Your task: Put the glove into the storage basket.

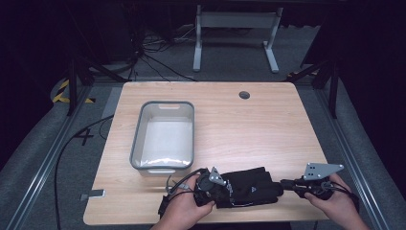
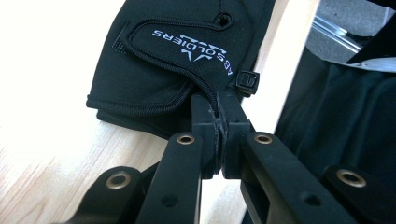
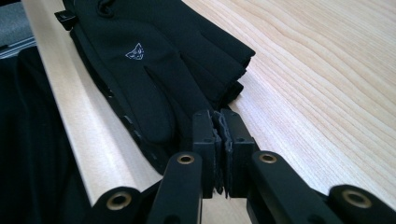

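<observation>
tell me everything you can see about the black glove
The glove is black, of smooth stretchy-looking fabric, lying flat near the table's front edge, right of the grey bin. Its cuff end carries a stitched strap with white lettering and a small plastic clip; its back bears a small white emblem. The fingers look cut short, and it seems to be a stacked pair. The left claw is shut on the cuff edge, the right claw on a fingertip end.
</observation>
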The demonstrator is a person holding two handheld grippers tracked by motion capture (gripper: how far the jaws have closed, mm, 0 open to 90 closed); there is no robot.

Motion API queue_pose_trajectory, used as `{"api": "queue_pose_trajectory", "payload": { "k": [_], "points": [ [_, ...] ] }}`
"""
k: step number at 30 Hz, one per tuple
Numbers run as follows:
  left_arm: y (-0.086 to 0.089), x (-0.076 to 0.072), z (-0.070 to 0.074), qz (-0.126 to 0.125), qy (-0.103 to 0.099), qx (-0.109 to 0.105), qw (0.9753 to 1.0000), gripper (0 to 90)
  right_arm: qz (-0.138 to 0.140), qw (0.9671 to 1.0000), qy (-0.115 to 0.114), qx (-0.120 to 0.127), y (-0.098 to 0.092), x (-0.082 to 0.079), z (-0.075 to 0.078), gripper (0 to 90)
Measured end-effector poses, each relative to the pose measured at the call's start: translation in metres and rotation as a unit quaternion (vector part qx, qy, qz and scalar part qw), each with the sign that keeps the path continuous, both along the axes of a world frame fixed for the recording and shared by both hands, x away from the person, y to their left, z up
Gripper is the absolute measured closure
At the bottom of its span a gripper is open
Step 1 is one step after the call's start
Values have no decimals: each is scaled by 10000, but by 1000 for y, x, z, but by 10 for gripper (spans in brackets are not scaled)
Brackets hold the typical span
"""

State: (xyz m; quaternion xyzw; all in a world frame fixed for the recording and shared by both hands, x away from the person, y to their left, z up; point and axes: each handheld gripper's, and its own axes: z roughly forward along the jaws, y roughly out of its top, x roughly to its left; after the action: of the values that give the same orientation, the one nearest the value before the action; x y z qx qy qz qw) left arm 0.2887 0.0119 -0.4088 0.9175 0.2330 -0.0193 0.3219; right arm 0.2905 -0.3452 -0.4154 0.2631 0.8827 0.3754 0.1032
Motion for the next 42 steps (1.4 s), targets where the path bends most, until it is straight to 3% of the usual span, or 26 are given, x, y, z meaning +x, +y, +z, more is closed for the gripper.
{"api": "queue_pose_trajectory", "payload": {
  "k": [8, 11, 13, 19, 27, 33, 42],
  "points": [
    [-8, -4, -5, -280, 144, 200, 9993, 869, -8, 9999, 107, -105, -2, -9, -2, 865],
    [-7, -1, -11, -216, 280, 268, 9990, 840, -33, 9995, 279, -163, -2, -7, -7, 861],
    [-5, 1, -13, -45, 358, 227, 9991, 761, -57, 9993, 316, -213, -1, -7, -11, 846],
    [1, 5, -8, 231, 206, 14, 9995, 664, -89, 9996, 80, -264, 0, -7, -9, 783],
    [3, 8, 3, 291, 56, -120, 9995, 616, -219, 9996, -72, -171, -4, -5, 0, 778],
    [-5, 17, 15, 142, -99, -282, 9995, 567, -357, 9993, -53, -69, -10, 1, 2, 776],
    [-26, 30, 15, -219, -208, -279, 9992, 512, -729, 9971, 63, 192, -24, 7, -2, 761]
  ]
}}
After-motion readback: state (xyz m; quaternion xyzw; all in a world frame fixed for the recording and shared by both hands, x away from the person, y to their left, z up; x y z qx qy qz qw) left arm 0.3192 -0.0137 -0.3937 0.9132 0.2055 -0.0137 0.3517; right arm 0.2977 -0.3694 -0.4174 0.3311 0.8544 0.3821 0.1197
